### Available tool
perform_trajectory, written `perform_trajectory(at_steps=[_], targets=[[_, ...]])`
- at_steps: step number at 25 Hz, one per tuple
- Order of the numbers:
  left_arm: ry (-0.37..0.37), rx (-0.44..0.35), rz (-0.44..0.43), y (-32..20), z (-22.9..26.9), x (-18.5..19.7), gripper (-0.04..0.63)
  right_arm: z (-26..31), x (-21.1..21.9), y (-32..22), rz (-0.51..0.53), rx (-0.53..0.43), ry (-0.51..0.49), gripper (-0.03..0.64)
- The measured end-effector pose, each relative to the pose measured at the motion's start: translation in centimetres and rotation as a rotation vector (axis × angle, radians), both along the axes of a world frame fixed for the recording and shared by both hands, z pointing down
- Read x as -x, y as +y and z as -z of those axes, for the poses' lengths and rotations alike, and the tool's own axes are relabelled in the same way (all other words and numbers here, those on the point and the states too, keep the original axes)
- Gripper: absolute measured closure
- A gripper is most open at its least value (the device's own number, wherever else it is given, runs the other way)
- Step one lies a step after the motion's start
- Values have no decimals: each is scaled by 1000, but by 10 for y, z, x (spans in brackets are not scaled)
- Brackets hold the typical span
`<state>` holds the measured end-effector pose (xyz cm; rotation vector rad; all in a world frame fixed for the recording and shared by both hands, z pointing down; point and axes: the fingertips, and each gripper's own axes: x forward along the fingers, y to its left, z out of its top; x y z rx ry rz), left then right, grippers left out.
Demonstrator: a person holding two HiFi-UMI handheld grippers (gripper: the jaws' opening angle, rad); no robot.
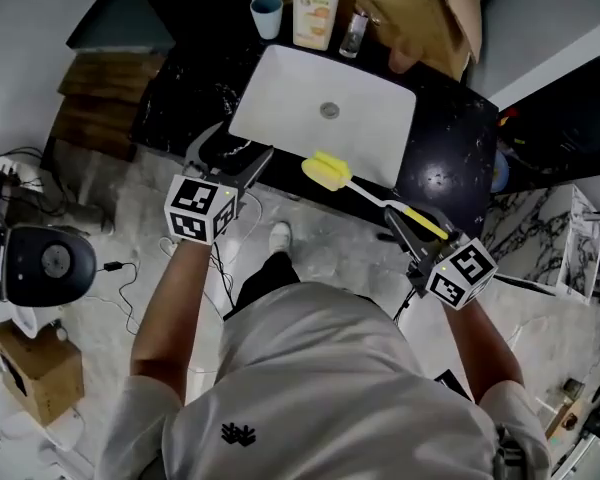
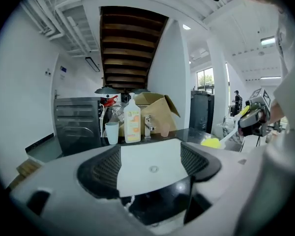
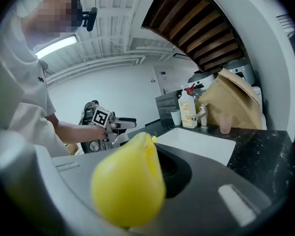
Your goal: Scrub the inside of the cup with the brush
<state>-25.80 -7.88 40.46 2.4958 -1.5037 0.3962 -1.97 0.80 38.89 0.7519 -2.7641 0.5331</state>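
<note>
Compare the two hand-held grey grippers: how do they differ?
The left gripper is open and empty; the right gripper is shut on the yellow sponge-headed brush. The left gripper hangs near the white sink's left front corner, the right gripper near its right. Both carry marker cubes.

Glossy black stone counter (image 1: 450, 148), matt white sink (image 1: 290, 108), yellow plastic brush (image 1: 330, 173)
</note>
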Motion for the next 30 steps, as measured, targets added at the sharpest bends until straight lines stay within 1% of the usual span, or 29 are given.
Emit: perform_trajectory(at_steps=[4,6,9,12,16,22,26,30], targets=[[-25,2,-54,-71,-4,29,215,-2,29,-29,-61,14,11,571],[-30,7,-83,-104,-11,38,208,-4,40,-39,-99,22,21,571],[-37,13,-101,-147,-21,51,195,-6,54,-52,-134,27,30,571],[-47,24,-126,-186,-34,55,184,-7,61,-60,-171,36,41,571],[-49,52,-128,-231,-54,58,176,-11,58,-67,-212,50,51,571],[-1,63,-97,-293,-78,61,143,-9,42,-81,-256,61,61,571],[-21,79,-78,-327,-96,61,133,-13,33,-92,-262,85,85,571],[-42,96,-94,-361,-110,58,115,-13,31,-108,-271,96,93,571]])
